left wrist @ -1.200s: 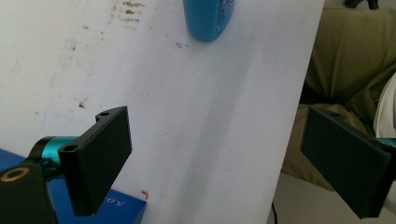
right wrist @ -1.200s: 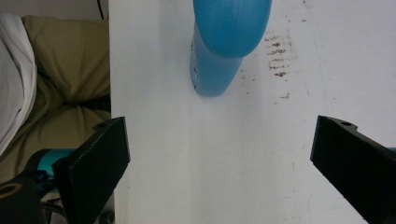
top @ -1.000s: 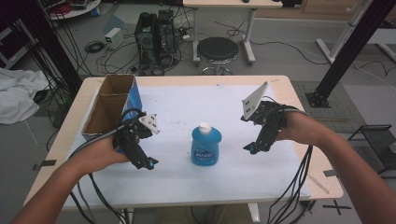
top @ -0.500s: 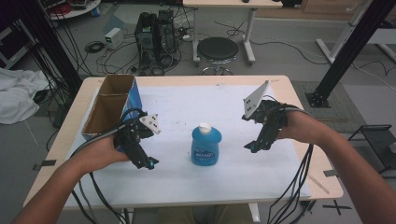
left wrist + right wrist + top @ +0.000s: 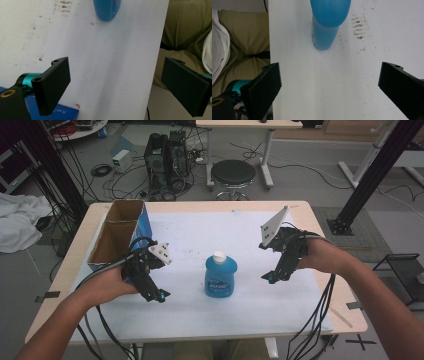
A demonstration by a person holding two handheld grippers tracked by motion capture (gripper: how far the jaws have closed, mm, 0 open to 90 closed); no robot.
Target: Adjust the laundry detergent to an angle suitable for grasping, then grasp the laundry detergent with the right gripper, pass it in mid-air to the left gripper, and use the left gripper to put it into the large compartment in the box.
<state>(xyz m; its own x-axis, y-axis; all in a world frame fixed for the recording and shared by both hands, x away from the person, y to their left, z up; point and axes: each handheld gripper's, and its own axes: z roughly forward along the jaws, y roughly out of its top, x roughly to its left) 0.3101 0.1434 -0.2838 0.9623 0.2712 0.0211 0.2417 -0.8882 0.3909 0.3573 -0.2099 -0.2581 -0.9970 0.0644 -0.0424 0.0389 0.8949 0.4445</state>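
Note:
A blue bottle with a white cap stands upright on the white sheet near the table's middle. My left gripper hovers to its left, jaws wide apart and holding nothing. In the left gripper view the left gripper points down at the sheet, with the bottle's base at the top edge. My right gripper is right of the bottle, open and empty. The right gripper looks down on the bottle from the side, a short way off.
An open cardboard box with blue sides stands at the table's left rear. The table's front edge lies close to my left gripper, with a person's lap beyond it. Cables trail off the front. A stool stands beyond the table.

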